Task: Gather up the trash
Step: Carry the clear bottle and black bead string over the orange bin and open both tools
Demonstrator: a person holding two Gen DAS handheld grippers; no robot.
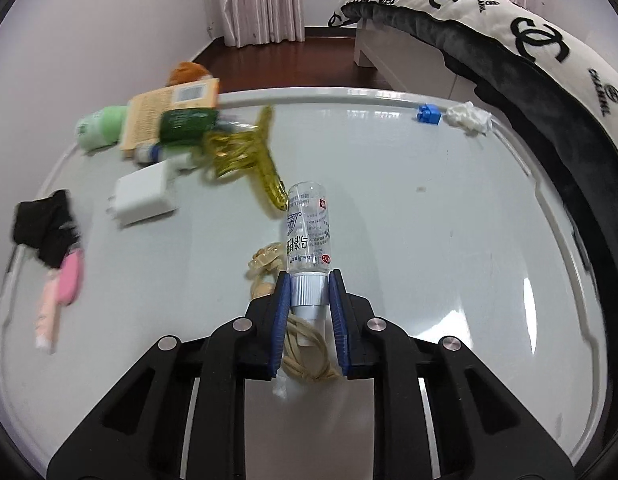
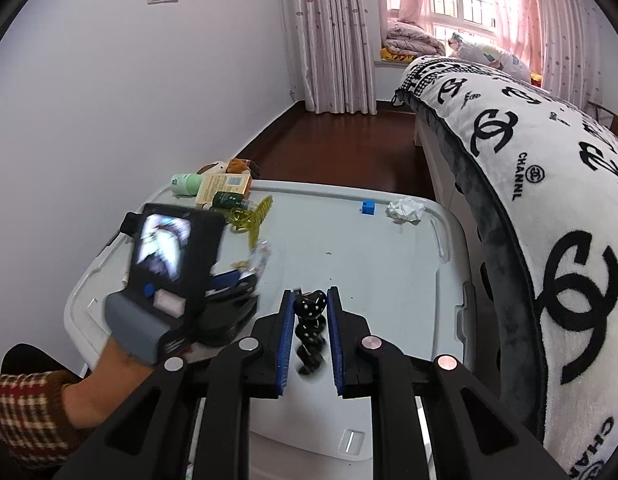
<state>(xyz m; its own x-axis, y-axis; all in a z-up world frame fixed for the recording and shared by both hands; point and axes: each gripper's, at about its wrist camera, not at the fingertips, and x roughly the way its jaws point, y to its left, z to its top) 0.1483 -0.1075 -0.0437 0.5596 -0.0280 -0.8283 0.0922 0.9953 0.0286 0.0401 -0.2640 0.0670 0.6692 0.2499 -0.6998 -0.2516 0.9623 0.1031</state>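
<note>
My left gripper [image 1: 308,280] is shut on the silver cap of a clear plastic bottle [image 1: 308,228], which points forward above the white lid surface [image 1: 409,220]. A beige cord [image 1: 305,352] lies under the jaws. My right gripper [image 2: 308,300] holds a black white-dotted heart-shaped item [image 2: 309,312] between its blue pads. A crumpled white tissue [image 1: 469,117] lies at the far right edge; it also shows in the right wrist view [image 2: 405,209]. The left gripper's body [image 2: 169,264] shows at left in the right wrist view.
At the far left lie an orange box [image 1: 169,112], a green tube [image 1: 99,126], a dark green bottle [image 1: 185,124], yellow hair clips [image 1: 245,152], a white charger [image 1: 143,194], black cloth [image 1: 45,224] and a pink item [image 1: 67,280]. A blue brick [image 1: 428,113] sits beside the tissue. A bed with a black-and-white blanket [image 2: 529,168] stands right.
</note>
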